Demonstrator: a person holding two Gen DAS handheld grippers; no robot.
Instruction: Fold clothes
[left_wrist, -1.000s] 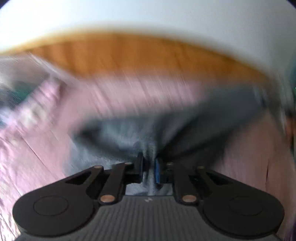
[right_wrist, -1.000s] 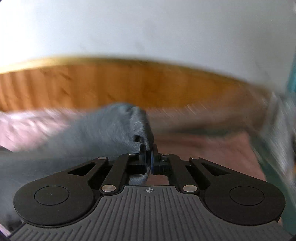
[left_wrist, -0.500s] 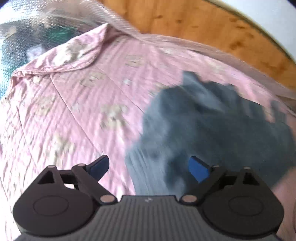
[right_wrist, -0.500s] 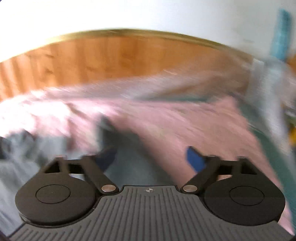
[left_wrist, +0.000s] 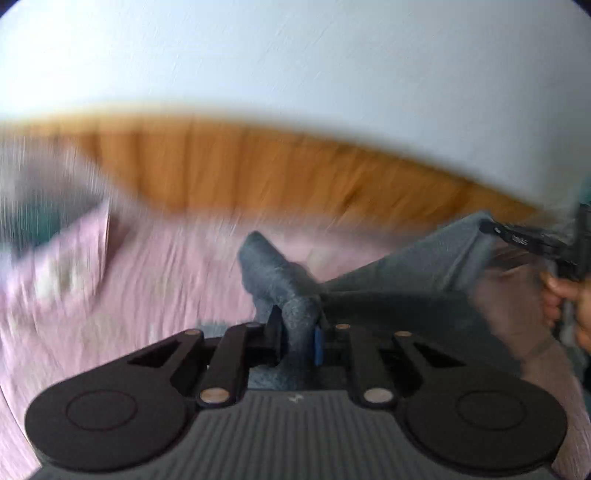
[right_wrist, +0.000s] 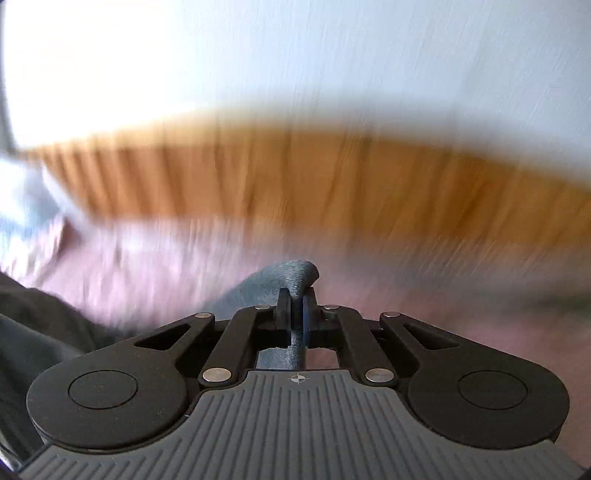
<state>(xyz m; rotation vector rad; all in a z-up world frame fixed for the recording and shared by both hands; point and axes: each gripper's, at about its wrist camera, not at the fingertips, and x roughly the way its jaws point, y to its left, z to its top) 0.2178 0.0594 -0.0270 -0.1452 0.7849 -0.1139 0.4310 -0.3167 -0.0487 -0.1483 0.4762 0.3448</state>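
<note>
Over the pink bedsheet (left_wrist: 122, 295), left gripper (left_wrist: 297, 338) pinching a bunched grey garment (left_wrist: 406, 266), right gripper (right_wrist: 295, 314) clamped on another corner (everything blurred), wooden headboard (left_wrist: 258, 166) behind.

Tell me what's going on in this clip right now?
A person is folding a grey garment over a pink bedsheet. The left gripper and the right gripper are each clamped on a bunch of its fabric, holding it stretched between them. The views are motion-blurred, so the garment's type is unclear.
</note>
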